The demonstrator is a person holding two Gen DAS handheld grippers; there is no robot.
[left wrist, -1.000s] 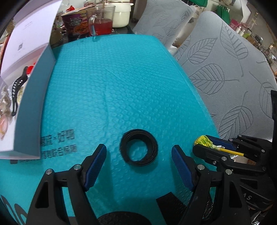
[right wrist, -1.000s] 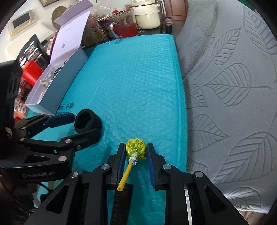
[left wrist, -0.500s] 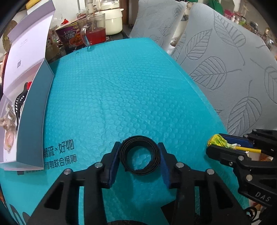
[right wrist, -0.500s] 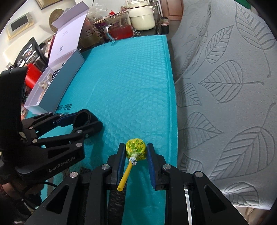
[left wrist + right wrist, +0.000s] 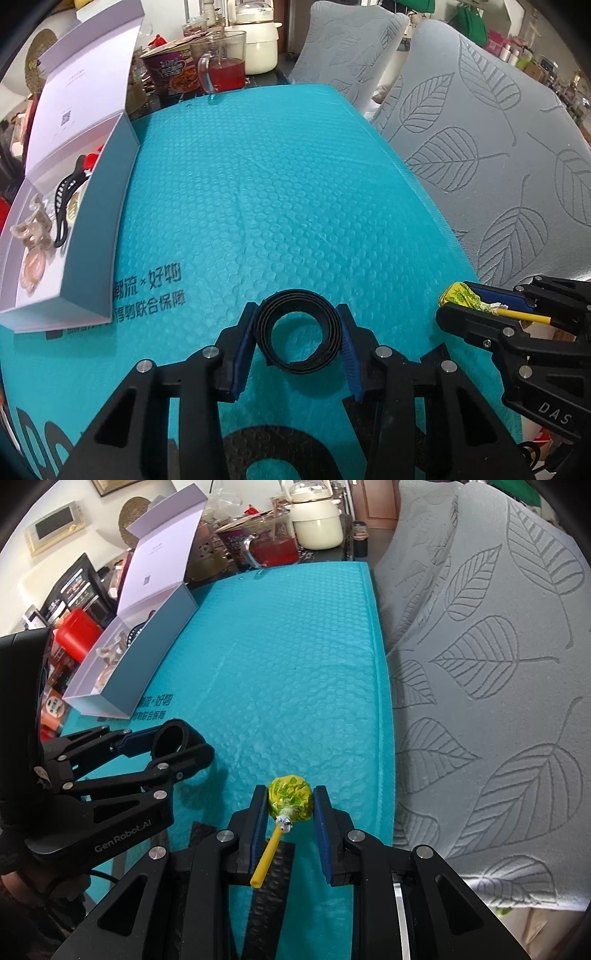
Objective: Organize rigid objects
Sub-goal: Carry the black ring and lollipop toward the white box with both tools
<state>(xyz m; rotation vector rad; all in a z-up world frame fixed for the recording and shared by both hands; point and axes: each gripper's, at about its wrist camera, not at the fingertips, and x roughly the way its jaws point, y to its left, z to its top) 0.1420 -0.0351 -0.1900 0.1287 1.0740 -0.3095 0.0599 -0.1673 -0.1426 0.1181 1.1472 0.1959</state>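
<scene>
My left gripper (image 5: 297, 326) is shut on a black rolled strap ring (image 5: 297, 360), held just above the teal bubble mailer (image 5: 277, 206). My right gripper (image 5: 290, 799) is shut on a yellow-green wrapped lollipop (image 5: 290, 797), its yellow stick (image 5: 267, 853) pointing back between the fingers. In the left wrist view the lollipop (image 5: 458, 297) and right gripper (image 5: 461, 304) sit at the right edge of the mailer. In the right wrist view the left gripper (image 5: 177, 742) holds the ring (image 5: 173, 736) at left. An open white box (image 5: 85, 236) lies at left.
The box holds a black hair clip (image 5: 64, 195) and pale trinkets (image 5: 33, 240). Behind the mailer stand a glass jug of red drink (image 5: 223, 68), a noodle cup (image 5: 171, 68) and a cream pot (image 5: 258, 44). Grey leaf-patterned cushions (image 5: 498, 155) lie right.
My left gripper closed from wide open onto the black ring and lifted it slightly. The right gripper kept hold of the lollipop and rose a little.
</scene>
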